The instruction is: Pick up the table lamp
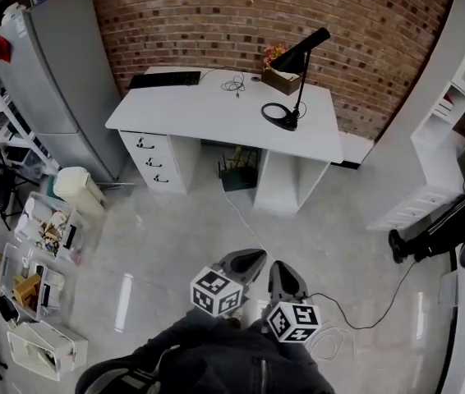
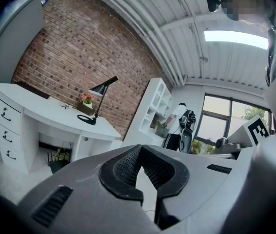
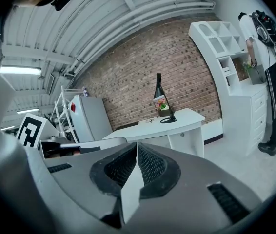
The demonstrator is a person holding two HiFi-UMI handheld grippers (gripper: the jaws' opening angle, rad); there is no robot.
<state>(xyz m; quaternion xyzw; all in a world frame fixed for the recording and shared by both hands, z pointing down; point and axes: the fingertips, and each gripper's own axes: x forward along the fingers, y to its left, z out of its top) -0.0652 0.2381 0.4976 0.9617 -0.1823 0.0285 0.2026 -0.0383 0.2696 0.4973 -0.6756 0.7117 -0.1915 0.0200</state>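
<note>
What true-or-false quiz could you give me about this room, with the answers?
1. The lamp stands on the white desk. True.
2. A claw is gripping the lamp. False: the left claw and right claw are both shut and empty, over the floor, well short of the desk.
3. The keyboard lies against the lamp's base. False: it lies toward the desk's left end in the head view; the lamp is near the right end.
4. A grey fridge stands left of the desk in the head view. True.
</note>
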